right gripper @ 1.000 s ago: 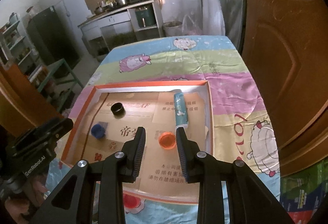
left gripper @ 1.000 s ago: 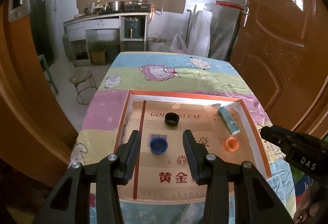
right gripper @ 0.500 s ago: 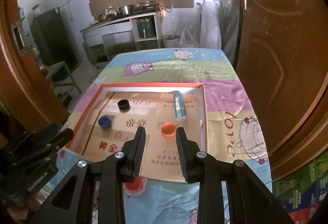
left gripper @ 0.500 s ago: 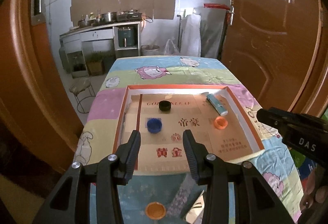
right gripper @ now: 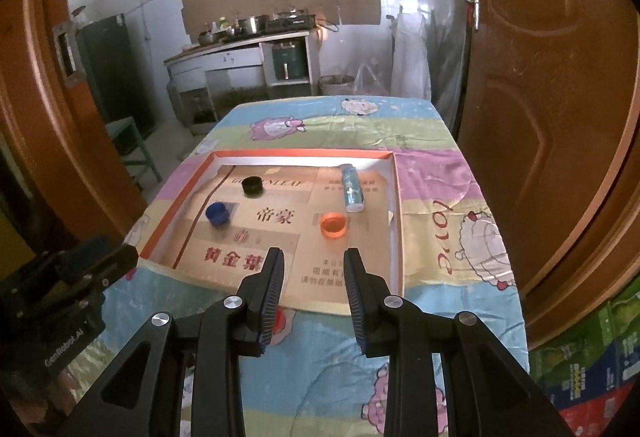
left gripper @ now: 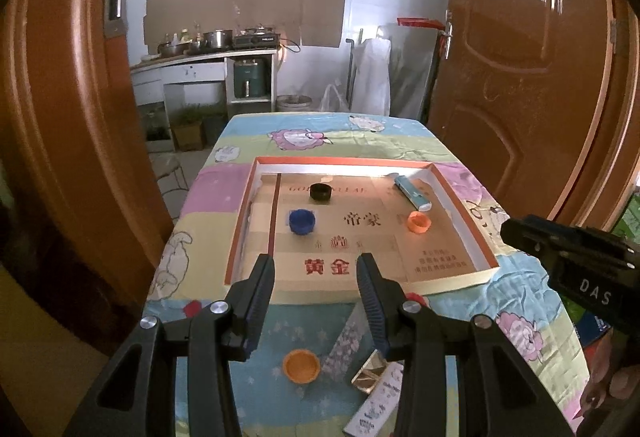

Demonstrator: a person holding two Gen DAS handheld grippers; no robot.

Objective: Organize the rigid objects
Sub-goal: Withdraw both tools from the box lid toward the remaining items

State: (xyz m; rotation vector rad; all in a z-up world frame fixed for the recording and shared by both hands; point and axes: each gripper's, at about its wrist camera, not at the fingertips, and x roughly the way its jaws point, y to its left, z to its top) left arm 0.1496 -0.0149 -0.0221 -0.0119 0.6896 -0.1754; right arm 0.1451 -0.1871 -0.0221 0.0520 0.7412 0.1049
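Note:
A shallow cardboard tray (left gripper: 344, 159) (right gripper: 300, 153) with an orange rim lies on the cloth-covered table. Inside it are a black cap (left gripper: 320, 192) (right gripper: 252, 185), a blue cap (left gripper: 302, 221) (right gripper: 217, 213), an orange cap (left gripper: 419, 222) (right gripper: 333, 224) and a light blue tube (left gripper: 412, 192) (right gripper: 352, 187). My left gripper (left gripper: 316, 261) hovers over the tray's near edge, open, nothing between its fingers. My right gripper (right gripper: 314, 253) also hangs at the near edge, its jaws a little apart and empty.
On the cloth in front of the tray lie another orange cap (left gripper: 301, 365), a gold foil piece (left gripper: 370, 377), a white printed packet (left gripper: 376, 405) and a red cap (right gripper: 279, 319). Brown wooden doors (left gripper: 520, 77) (right gripper: 560, 77) flank the table.
Both grippers have drawn back from over the tray toward the table's near end. The tray looks smaller, and the loose items in front of it have come into view.

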